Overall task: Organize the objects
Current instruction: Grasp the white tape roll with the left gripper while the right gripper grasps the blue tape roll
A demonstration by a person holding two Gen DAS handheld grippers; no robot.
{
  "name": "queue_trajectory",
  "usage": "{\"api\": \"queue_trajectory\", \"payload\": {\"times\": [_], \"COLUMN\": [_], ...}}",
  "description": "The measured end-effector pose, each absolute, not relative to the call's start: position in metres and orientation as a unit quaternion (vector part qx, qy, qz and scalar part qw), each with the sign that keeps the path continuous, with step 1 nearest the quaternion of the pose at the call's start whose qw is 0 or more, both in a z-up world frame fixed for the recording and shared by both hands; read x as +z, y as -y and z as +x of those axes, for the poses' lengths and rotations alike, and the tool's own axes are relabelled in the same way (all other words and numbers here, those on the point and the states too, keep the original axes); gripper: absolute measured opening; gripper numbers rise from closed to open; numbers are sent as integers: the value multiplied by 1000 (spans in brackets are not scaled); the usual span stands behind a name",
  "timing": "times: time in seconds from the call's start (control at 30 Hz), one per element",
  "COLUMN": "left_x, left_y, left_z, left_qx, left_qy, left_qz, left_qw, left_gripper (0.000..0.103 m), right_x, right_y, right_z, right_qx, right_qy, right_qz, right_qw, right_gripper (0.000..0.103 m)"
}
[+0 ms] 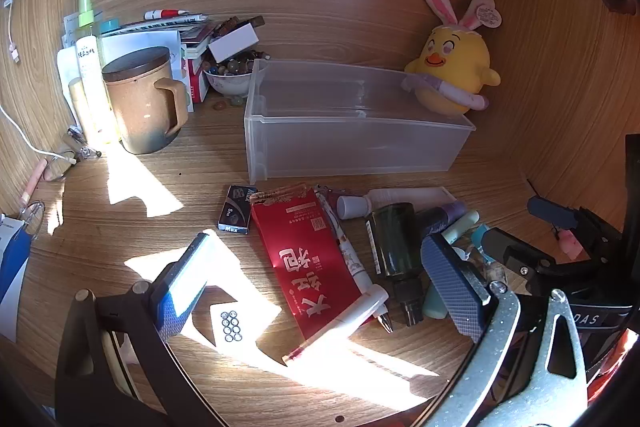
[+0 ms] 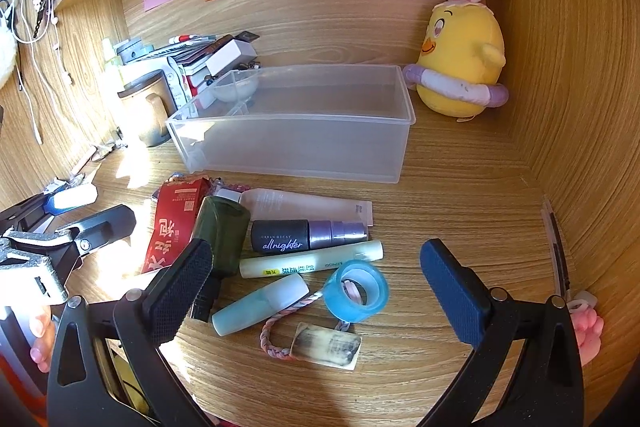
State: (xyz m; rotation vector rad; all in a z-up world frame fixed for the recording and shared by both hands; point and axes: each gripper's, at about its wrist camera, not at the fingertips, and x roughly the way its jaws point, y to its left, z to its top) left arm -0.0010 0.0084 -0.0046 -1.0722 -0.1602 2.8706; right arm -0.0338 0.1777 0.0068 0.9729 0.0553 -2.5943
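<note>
Right wrist view, right claw point(image 2: 316, 291) agape, blue tape roll point(image 2: 356, 289) between fingers

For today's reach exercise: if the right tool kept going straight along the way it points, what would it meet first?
Probably the blue tape roll, lying on the desk between the right tool's open fingers, though depth is uncertain; the pale green tube lies just beyond it.
</note>
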Motion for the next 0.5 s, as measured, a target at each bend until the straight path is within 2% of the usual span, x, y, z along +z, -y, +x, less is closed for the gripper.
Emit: {"api": "queue_trajectory", "payload": {"times": [0.5], "left_x": [-8], "left_y": [-8], "left_z": [-5], "left_qx": [930], "left_qy": [51], "left_qz": [-362], "left_qw": [42], "left_gripper": [103], "right_x": [6], "right_y": [-176], "right_z": [-35], "right_qx": [-918], "right_qy": [-19], "right_qz": [347], "right_qw": [190], "right_gripper": [103]}}
